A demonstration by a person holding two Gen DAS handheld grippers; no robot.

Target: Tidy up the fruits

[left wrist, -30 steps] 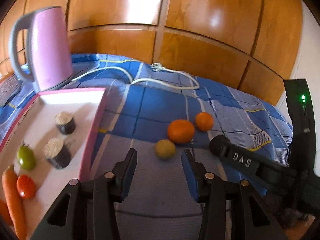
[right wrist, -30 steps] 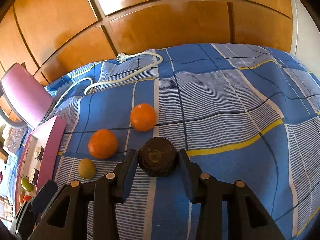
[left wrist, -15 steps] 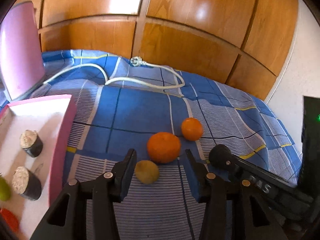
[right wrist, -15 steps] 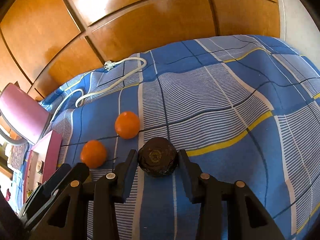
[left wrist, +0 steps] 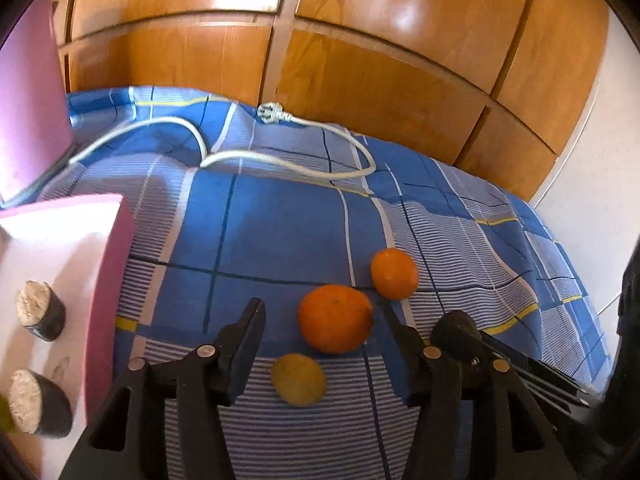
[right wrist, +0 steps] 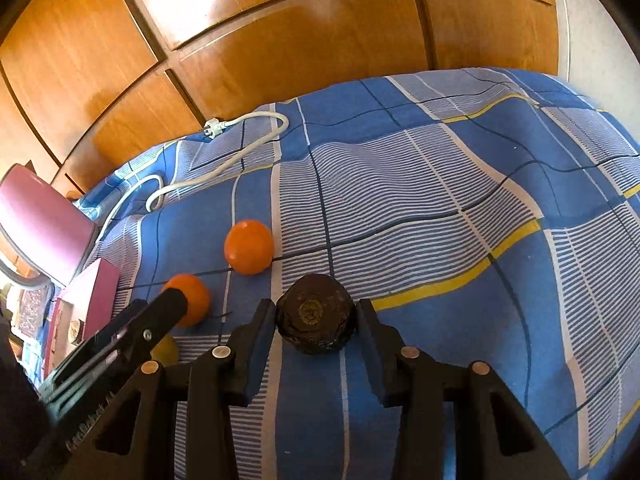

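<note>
blue checked cloth [left wrist: 280,232] fills the left wrist view, spread over what could be a bed or a worktop, i cannot tell which. count the fruit: two oranges, the bigger orange [left wrist: 335,318] nearer the camera, the smaller orange [left wrist: 394,274] just beyond it and apart from it, plus one yellow-green fruit [left wrist: 298,379]. the left tool [left wrist: 322,330] has its jaws opening, fairly wide, with the yellow-green fruit and the bigger orange lying in the gap and neither pad pressing on them. off to the left, a pink tray [left wrist: 108,280] holds two cut dark stubs [left wrist: 40,316], one behind the other. one white cable [left wrist: 288,160] with its plug loops across the cloth at the back, beside a pink kettle [left wrist: 28,100]. wooden panels [left wrist: 380,60] close off the rear.

over to the right wrist view: the right tool [right wrist: 316,322] is narrow and clamped on one dark round fruit [right wrist: 315,320], both pads tight against its sides. the same two oranges show left of it, the smaller [right wrist: 249,246] farther back, the bigger [right wrist: 192,298] partly behind the left tool's finger. a sliver of the yellow-green fruit [right wrist: 166,352] peeks out below.
</note>
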